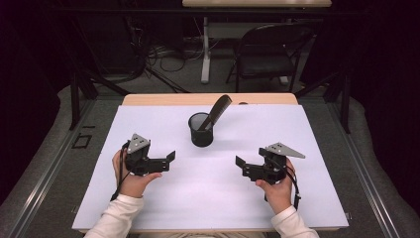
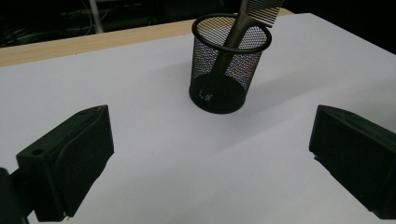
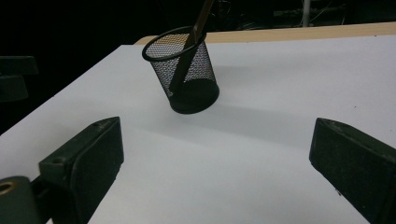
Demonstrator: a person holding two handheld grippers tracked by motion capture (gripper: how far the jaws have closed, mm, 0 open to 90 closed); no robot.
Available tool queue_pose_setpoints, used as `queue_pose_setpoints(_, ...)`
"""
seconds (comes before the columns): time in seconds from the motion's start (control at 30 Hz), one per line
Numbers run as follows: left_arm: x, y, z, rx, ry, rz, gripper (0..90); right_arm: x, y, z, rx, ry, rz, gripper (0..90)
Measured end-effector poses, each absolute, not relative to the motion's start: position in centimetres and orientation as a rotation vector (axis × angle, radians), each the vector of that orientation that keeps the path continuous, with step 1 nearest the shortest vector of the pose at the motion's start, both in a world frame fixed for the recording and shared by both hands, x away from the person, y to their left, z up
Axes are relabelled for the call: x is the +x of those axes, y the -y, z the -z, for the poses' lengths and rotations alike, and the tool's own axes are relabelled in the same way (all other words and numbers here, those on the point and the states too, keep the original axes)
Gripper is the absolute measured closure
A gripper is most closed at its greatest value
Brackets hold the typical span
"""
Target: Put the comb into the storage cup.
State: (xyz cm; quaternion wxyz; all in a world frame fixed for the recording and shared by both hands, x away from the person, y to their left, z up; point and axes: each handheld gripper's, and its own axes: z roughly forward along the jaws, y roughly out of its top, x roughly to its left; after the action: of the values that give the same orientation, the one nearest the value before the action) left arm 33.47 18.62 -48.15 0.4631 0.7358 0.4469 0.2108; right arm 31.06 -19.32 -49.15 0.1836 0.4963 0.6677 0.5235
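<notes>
A black mesh cup stands upright near the middle of the white table sheet, a little toward the far side. A dark comb leans in it, handle down, teeth end up and to the right. My left gripper rests low on the sheet to the cup's near left, open and holding nothing. Near right of the cup, my right gripper is open and bare too. The cup and comb lie ahead in the left gripper view, and the cup with the comb handle lies ahead left in the right gripper view.
The sheet covers a wooden table whose far edge shows behind the cup. A black folding chair and a white table leg stand on the floor beyond. Cables lie on the floor at the back left.
</notes>
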Motion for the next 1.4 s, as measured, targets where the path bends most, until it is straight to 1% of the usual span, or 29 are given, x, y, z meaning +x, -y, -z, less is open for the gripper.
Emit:
queue_pose_setpoints(0.43, 33.5, -18.7, 48.2, 1.807, -1.1, -0.521, 0.0, 31.2, 19.8, 50.8, 1.446, -1.89, -1.458, 3.2)
queue_pose_setpoints(1.4, 33.6, -18.7, 48.2, 1.81, -1.102, -0.525, 0.0, 31.3, 19.8, 51.4, 1.446, -1.915, -1.416, 4.0)
